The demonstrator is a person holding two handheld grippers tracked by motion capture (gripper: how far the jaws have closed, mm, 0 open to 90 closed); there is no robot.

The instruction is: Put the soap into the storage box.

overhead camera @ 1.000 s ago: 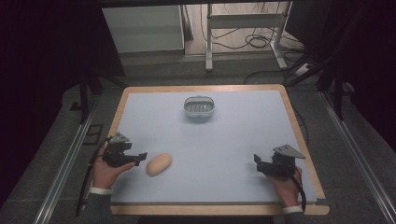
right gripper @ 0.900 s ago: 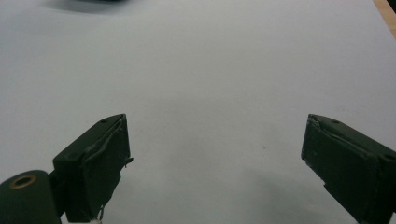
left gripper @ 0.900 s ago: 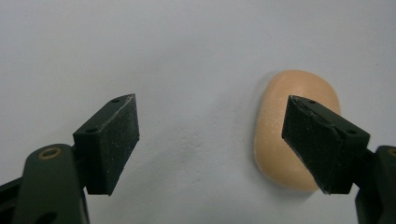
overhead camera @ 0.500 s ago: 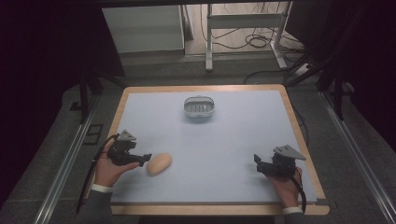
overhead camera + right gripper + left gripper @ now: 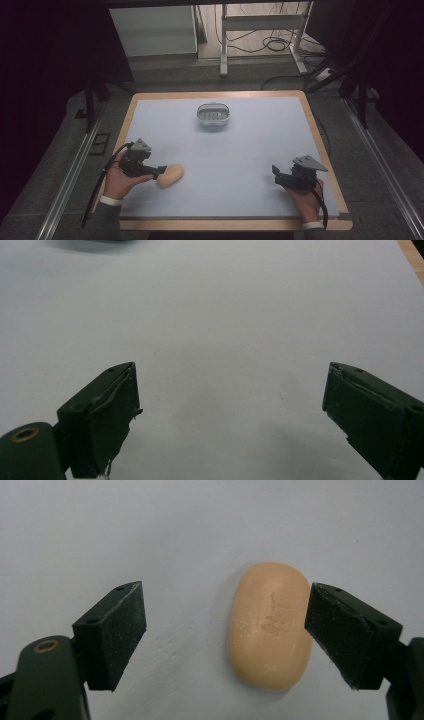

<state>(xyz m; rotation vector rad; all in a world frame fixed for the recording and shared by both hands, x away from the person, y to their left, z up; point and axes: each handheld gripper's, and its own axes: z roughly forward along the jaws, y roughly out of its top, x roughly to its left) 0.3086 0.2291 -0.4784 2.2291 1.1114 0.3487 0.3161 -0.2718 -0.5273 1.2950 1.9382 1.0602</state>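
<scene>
A tan oval bar of soap (image 5: pixel 170 175) (image 5: pixel 268 623) lies flat on the pale blue table mat (image 5: pixel 240 150) at the front left. My left gripper (image 5: pixel 159 172) (image 5: pixel 225 630) is open and sits over it; the soap lies between the jaws, close against the right-hand jaw and well apart from the other. A small grey soap dish (image 5: pixel 213 114) stands at the back middle of the mat. My right gripper (image 5: pixel 276 176) (image 5: pixel 230 405) is open above bare mat at the front right, with nothing between its jaws.
A wooden rim (image 5: pixel 320 145) frames the mat. Beyond the table's far edge stand a metal frame's legs (image 5: pixel 223 45) and loose cables (image 5: pixel 270 42) on the floor. Rails (image 5: pixel 70 175) run along both sides of the table.
My left gripper has moved right and down toward the soap, so that its jaws now straddle it. The right gripper and the dish have stayed put.
</scene>
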